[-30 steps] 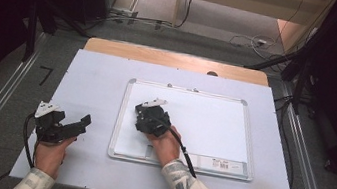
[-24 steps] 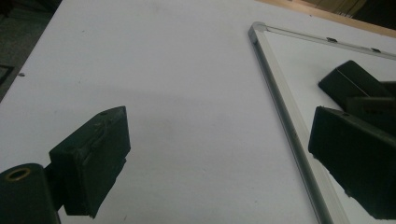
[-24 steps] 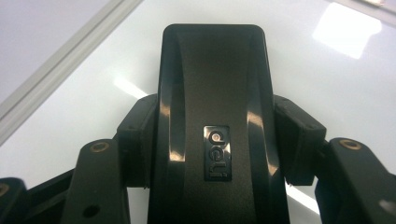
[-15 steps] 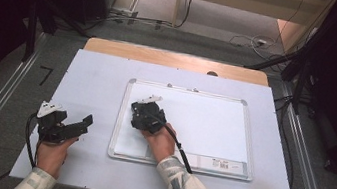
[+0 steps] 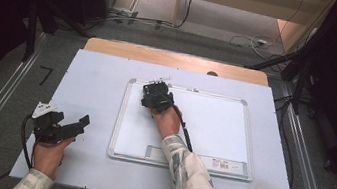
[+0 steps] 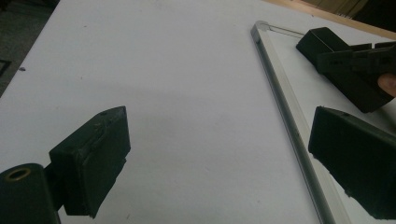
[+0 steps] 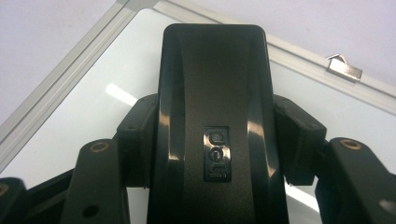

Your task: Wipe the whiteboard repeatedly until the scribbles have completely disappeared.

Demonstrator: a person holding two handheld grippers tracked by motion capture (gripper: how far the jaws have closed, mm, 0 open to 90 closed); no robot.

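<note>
- Left gripper [image 5: 82,123], lower left of the high view: jaws wide, nothing between them, parked on the white table [image 5: 91,88] beside the whiteboard [image 5: 222,128], likely to keep clear.
- Right gripper [image 7: 217,154], centre of its own view: jaws narrow, clamped on both sides of a black eraser [image 7: 212,93], logo side up.
- Eraser lies flat on the board, upper left corner by the frame, probably for wiping.
- Farther off, a metal clip [image 7: 344,66] sits on the frame's top edge.
</note>
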